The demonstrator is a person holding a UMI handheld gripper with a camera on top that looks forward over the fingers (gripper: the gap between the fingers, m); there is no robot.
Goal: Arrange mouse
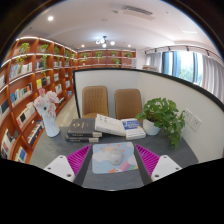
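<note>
Gripper (112,160) hovers above the desk (185,158), fingers spread wide with nothing gripped; magenta pads (78,157) face inward on both sides

Between the fingers, flat on the grey desk: a pale mouse pad (113,156) with a faint print. Can't make out a mouse anywhere in view, neither on the pad nor beside it, so the task item's position can't be told from here

Just beyond the pad: an open book (110,125) lying flat, with a stack of dark books (82,129) touching its left side. Right of the open book sits a small white box or block (133,127), too small to identify. Further right, a potted plant (164,117) with broad green leaves stands near the desk's far edge

Behind the desk, two brown chairs (96,100) side by side against a low white partition (150,80)

Left of the room: long bookshelves (35,75) packed with books, running toward the back. A white figure-like object (47,112) stands on the floor beside the shelves, details unclear. Windows (185,65) on the right, ceiling lights (103,42) on
</note>
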